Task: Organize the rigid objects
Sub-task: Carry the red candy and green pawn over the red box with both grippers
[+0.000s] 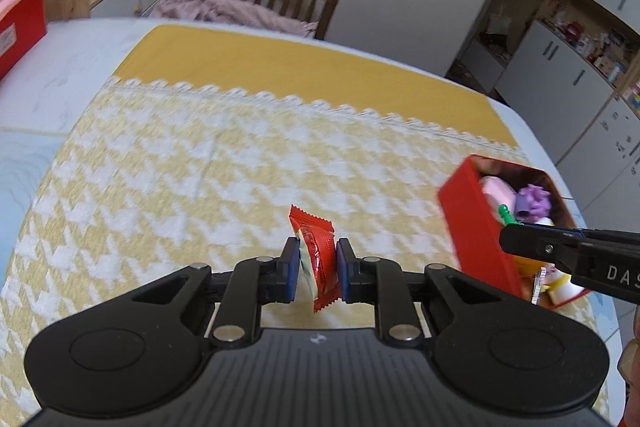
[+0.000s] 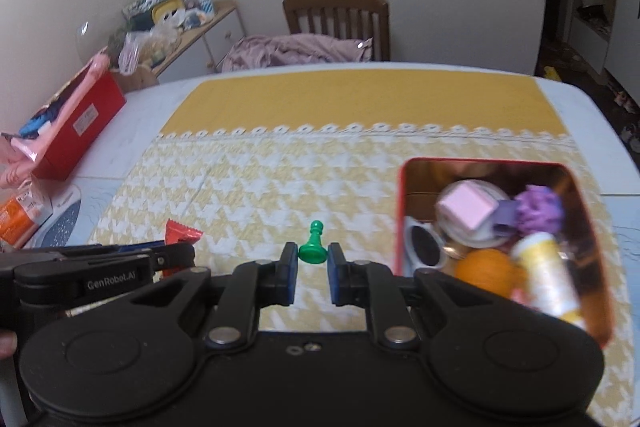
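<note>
My left gripper (image 1: pixel 318 259) is shut on a red snack packet (image 1: pixel 316 251), held upright above the yellow checked cloth (image 1: pixel 200 167). My right gripper (image 2: pixel 313 259) is shut on a green chess pawn (image 2: pixel 313 245), gripped at its base. The red tin (image 2: pixel 400 211) stands to the right of it, filled with a pink box (image 2: pixel 468 209), a purple toy (image 2: pixel 538 209), an orange ball (image 2: pixel 486 269) and a yellow tube (image 2: pixel 548 273). In the left wrist view the tin (image 1: pixel 472 227) is at the right, with the right gripper's fingers (image 1: pixel 532 245) across it. The packet's tip (image 2: pixel 182 233) shows at the left in the right wrist view.
A red box (image 2: pixel 80 123) with pink wrapping sits on the table's left side, with an orange carton (image 2: pixel 20 215) nearer. A wooden chair (image 2: pixel 340 19) with purple cloth stands behind the table. A cluttered sideboard (image 2: pixel 192 27) is back left, cabinets (image 1: pixel 580 39) at right.
</note>
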The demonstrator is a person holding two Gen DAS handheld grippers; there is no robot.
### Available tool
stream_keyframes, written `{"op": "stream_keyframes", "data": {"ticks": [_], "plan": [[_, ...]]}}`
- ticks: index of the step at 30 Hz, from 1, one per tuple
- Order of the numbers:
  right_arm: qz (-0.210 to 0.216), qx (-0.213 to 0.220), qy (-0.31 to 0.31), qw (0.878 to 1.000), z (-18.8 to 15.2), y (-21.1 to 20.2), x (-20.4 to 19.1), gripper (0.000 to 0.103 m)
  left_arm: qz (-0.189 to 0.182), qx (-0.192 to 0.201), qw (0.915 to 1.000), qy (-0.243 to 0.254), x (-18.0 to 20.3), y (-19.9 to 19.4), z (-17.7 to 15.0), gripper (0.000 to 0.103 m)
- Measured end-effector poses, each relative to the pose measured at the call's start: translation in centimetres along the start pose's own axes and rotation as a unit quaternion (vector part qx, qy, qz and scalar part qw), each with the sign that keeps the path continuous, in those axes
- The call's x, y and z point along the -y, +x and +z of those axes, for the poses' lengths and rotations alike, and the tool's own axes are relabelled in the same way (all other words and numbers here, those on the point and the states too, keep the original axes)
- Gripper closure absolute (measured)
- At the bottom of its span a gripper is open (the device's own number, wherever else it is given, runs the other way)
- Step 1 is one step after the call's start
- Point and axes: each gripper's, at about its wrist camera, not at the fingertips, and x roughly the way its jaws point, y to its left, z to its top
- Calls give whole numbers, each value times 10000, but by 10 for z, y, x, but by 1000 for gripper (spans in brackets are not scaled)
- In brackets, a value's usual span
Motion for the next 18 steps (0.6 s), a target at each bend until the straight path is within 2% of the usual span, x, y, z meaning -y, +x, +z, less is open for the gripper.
{"op": "stream_keyframes", "data": {"ticks": [9,18], "plan": [[-185,258,27,9995,-13,-39,50,89,-259,133,9986,438,66,-6,6,84],[-328,275,128,9990,-22,-50,102,89,-553,92,9950,827,130,8,19,84]]}}
